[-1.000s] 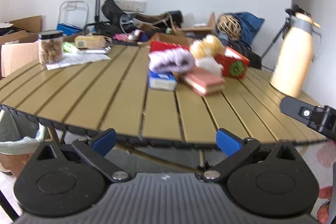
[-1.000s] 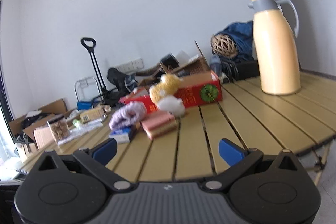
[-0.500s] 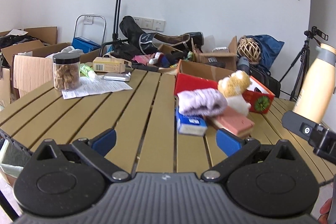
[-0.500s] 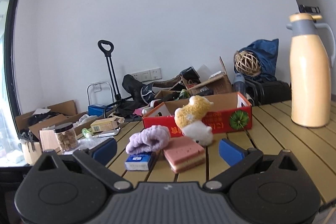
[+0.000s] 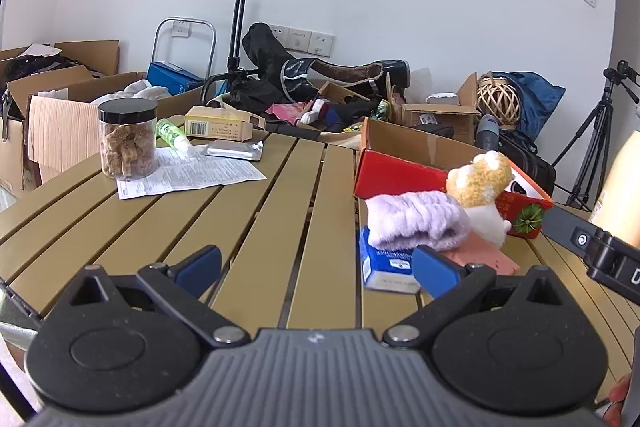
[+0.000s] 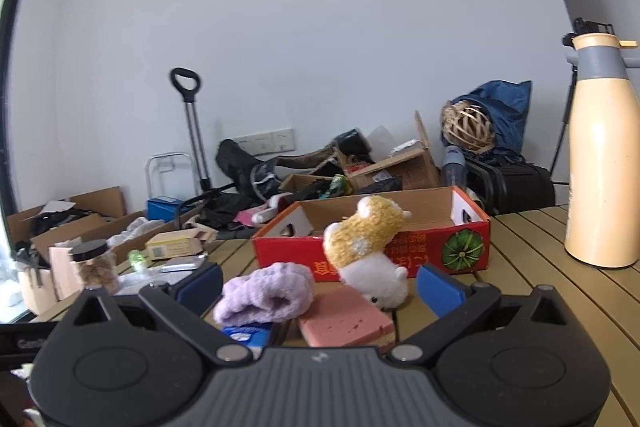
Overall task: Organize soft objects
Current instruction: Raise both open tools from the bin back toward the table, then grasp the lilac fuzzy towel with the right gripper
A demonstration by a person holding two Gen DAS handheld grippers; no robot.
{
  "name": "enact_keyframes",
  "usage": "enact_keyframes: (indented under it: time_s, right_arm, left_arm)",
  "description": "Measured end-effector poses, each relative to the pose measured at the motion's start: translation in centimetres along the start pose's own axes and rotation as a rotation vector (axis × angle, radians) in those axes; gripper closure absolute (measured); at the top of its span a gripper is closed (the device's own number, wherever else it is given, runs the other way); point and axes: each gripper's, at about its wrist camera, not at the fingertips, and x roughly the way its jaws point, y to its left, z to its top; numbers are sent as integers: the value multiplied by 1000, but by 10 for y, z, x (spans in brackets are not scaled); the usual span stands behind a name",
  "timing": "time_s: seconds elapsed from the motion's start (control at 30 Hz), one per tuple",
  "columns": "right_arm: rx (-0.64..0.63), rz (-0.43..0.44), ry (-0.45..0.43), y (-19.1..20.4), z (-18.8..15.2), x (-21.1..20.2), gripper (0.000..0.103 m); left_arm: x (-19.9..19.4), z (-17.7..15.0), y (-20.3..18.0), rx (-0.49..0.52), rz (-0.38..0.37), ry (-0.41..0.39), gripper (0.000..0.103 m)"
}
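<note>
Right gripper (image 6: 318,281): jaws spread, empty, level above the slatted table (image 6: 560,291). Purple cloth (image 6: 266,293), plush toy (image 6: 370,251) and pink sponge (image 6: 346,319) sit at its twelve o'clock, before the red box (image 6: 432,243). Pinch each item mid-body and lift clear of its neighbours. Left gripper (image 5: 316,265): also spread, empty, cluster at two o'clock.
</note>
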Motion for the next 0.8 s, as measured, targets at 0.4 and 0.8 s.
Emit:
enact_keyframes:
  time_s: [0.4, 0.8]
  right_arm:
    - [5, 3, 66, 9, 4, 55, 0]
    - [-34, 28, 274, 43, -1, 139, 17]
  left_arm:
    - [29, 8, 13, -9, 40, 8, 0]
    - [48, 16, 52, -55, 88, 21, 0]
